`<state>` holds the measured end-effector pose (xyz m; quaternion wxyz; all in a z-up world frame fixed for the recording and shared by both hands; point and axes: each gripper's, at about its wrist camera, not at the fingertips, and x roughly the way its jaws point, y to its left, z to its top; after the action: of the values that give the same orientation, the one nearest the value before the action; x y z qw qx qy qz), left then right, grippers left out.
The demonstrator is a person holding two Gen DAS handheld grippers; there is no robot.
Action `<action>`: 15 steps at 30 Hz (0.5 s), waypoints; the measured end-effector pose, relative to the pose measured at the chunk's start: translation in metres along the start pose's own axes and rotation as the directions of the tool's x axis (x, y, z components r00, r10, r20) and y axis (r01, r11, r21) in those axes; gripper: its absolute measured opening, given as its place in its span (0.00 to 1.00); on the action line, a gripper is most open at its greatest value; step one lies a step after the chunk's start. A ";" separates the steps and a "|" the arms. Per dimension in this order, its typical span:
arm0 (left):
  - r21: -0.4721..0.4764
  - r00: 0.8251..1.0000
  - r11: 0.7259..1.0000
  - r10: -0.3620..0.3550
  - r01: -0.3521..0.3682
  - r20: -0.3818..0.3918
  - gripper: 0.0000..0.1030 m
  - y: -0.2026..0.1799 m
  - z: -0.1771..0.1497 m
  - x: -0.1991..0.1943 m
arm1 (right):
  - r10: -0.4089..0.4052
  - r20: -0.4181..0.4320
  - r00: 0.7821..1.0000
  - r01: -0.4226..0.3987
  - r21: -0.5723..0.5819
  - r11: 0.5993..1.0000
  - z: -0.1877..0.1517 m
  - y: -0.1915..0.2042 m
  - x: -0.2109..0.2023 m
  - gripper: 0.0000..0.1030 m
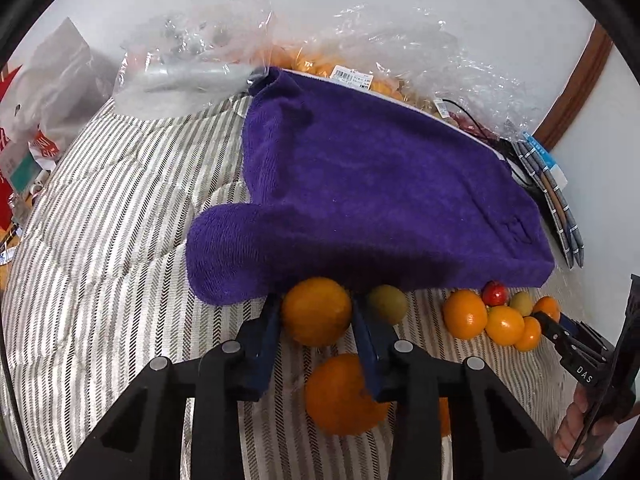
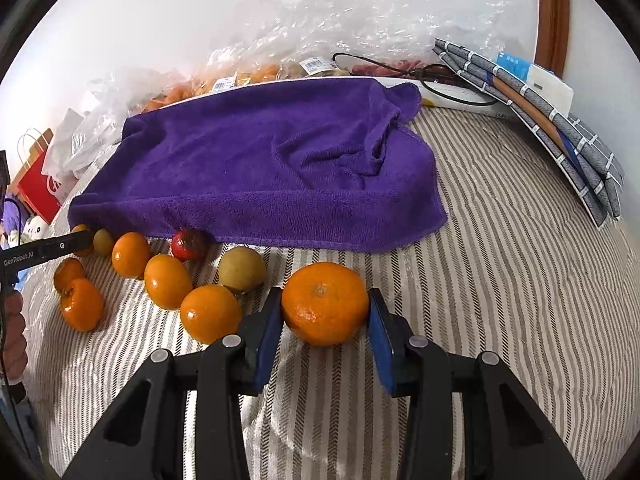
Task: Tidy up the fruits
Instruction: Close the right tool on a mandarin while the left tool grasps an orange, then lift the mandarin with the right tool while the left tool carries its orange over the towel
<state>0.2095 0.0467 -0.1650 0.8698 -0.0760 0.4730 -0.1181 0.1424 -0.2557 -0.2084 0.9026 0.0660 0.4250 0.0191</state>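
Observation:
My left gripper (image 1: 316,300) is shut on a round orange (image 1: 317,314) right at the hem of the purple towel (image 1: 372,184). Another orange (image 1: 344,394) lies under its fingers and a yellow-green fruit (image 1: 387,303) sits just to the right. My right gripper (image 2: 325,296) is shut on a mandarin (image 2: 325,308), its blue pads against both sides. Left of it runs a loose row of oranges (image 2: 167,281), a yellow-green fruit (image 2: 242,269) and a red fruit (image 2: 189,243). A finger (image 2: 60,246) of the left gripper reaches in at the far left.
Everything rests on striped bedding (image 2: 500,260). The towel drapes over a raised box-like shape. Clear plastic bags (image 1: 192,68) holding more fruit lie behind it by the wall. Folded grey cloths (image 2: 560,128) and a black cable (image 2: 440,88) sit at the right, a red paper bag (image 2: 38,188) at the left.

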 end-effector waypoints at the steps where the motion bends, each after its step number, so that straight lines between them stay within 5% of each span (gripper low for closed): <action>1: -0.001 1.000 1.000 0.004 -0.004 0.006 0.33 0.000 0.000 -0.003 | -0.003 0.005 1.000 0.003 0.004 1.000 -0.001 -0.001 -0.003 0.39; 15: 0.014 0.994 0.999 0.044 -0.046 0.104 0.33 -0.019 0.013 -0.068 | -0.044 0.087 0.995 0.040 0.044 0.998 0.019 -0.004 -0.063 0.39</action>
<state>0.1820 0.0479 -0.0988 0.8963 -0.0644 0.4277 -0.0980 0.1167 -0.2673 -0.1492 0.9191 0.0770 0.3862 -0.0117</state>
